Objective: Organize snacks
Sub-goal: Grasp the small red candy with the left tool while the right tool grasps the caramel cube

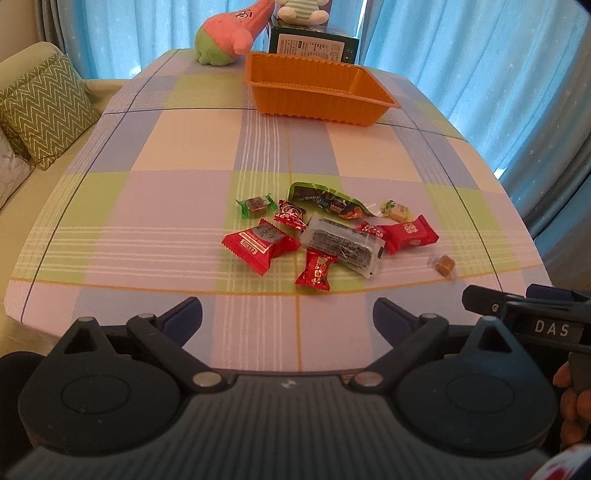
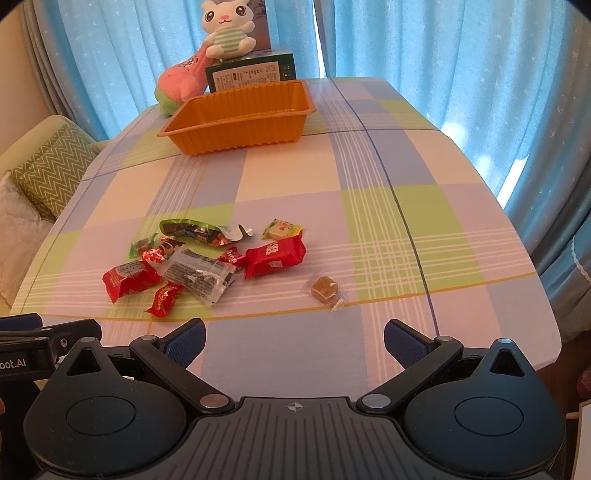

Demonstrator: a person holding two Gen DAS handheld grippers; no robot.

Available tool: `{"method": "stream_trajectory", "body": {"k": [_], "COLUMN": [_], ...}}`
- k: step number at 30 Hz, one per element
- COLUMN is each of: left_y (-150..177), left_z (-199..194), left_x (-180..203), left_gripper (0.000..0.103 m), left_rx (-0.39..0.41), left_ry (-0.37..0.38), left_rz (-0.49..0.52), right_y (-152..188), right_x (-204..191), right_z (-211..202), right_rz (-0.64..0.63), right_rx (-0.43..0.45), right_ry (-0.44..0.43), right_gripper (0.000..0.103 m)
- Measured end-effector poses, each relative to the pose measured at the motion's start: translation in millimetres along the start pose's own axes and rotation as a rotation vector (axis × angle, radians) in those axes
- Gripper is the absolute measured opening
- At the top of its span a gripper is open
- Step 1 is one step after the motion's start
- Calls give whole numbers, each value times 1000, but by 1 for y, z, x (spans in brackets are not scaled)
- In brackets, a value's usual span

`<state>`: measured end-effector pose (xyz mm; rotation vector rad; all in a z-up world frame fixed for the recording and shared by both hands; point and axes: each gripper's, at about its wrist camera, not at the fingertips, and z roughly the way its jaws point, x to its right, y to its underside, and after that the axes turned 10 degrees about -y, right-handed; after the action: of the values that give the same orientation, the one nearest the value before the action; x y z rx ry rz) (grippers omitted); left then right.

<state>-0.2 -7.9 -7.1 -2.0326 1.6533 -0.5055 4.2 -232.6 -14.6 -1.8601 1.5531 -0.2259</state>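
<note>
Several wrapped snacks lie in a loose pile [image 1: 332, 232] [image 2: 207, 262] on the checked tablecloth: red packets, a clear dark bar [image 1: 341, 247] [image 2: 197, 275], a green bag [image 1: 325, 201] [image 2: 192, 230]. One brown candy [image 1: 443, 265] [image 2: 325, 288] lies apart to the right. An orange tray [image 1: 317, 107] [image 2: 236, 138] stands empty at the far end. My left gripper [image 1: 288, 321] is open, near the front edge, short of the pile. My right gripper [image 2: 295, 341] is open too, nothing between its fingers, the brown candy just ahead.
Behind the tray stand a green box [image 1: 314, 46] [image 2: 251, 75], a pink plush [image 1: 232, 35] [image 2: 181, 83] and a white plush [image 2: 227, 31]. A sofa with a zigzag cushion [image 1: 44, 110] [image 2: 51, 173] is at the left. Blue curtains surround the table.
</note>
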Motion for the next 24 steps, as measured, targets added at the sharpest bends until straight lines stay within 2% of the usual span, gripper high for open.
{"method": "stream_trajectory", "body": {"k": [8, 10, 13, 19, 24], "left_y": [-8, -11, -14, -15, -17], "left_z": [30, 38, 50, 74, 88], "left_x": [3, 7, 13, 30, 38], "left_gripper": [83, 75, 63, 41, 34], "left_rx": [-28, -27, -31, -24, -9], "left_ry": [50, 63, 81, 107, 88], "left_rz": [18, 32, 52, 132, 183], "right_y": [-1, -2, -5, -7, -9], "right_x": [12, 16, 22, 32, 38], "right_z": [18, 24, 35, 56, 69], "right_rz": [14, 14, 10, -3, -5], "right_rx": [4, 5, -12, -41, -56], "right_ry": [5, 9, 11, 21, 24], "right_gripper": [102, 102, 86, 82, 81]}}
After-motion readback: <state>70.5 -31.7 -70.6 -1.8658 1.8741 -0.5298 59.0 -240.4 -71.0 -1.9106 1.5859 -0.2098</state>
